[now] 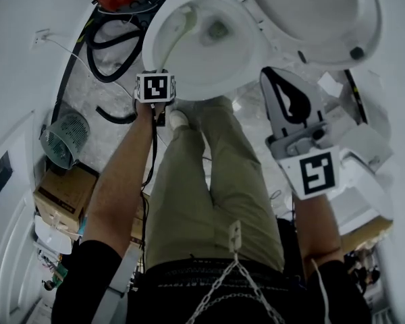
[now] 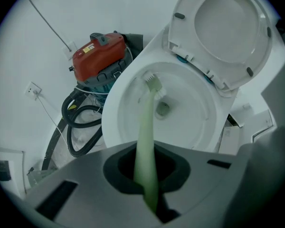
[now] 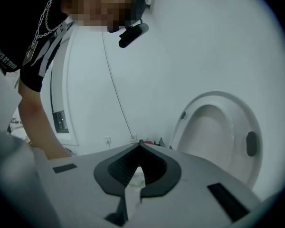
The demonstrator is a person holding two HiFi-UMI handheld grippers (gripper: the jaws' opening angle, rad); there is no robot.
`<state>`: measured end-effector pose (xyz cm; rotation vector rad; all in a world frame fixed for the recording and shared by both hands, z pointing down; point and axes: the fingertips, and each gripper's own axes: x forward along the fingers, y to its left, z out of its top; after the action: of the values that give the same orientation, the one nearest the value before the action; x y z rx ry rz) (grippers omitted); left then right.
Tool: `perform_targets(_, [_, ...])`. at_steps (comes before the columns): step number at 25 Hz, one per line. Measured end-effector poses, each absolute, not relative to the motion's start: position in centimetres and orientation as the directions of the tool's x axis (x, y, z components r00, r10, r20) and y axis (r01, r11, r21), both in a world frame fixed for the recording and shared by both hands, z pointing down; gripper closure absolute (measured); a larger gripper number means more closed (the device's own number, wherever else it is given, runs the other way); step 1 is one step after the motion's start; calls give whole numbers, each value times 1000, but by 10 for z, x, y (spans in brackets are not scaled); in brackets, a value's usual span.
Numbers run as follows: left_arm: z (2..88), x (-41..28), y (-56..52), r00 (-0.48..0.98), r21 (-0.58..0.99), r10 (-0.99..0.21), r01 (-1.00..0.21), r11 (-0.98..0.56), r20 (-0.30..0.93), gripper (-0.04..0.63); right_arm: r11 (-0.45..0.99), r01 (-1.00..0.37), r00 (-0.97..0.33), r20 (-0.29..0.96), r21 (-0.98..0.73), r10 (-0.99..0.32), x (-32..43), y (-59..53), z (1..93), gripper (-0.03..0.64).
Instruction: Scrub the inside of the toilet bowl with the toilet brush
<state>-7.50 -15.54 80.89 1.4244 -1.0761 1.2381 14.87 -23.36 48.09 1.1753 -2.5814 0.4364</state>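
Left gripper, jaws clamped on the toilet brush handle; right gripper, closed and empty, held aside. Bristles sit high on the inner wall of the toilet bowl. Risk, I judge: the handle twists in my grip and flicks water. Near wall hidden; bristle contact unclear.

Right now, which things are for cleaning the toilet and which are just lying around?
For the job:
toilet brush, bristles inside the toilet bowl
left tongs, shut on the brush handle

Just lying about:
red vacuum cleaner and black hose beside the toilet
cardboard box on the floor
right tongs, shut on nothing
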Motion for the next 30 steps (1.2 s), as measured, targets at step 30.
perform_targets(30, [812,19,-145,161,67,-88,-763,-643,983,594,570,-810,-576,382,-142,-723,157,-186,478,614])
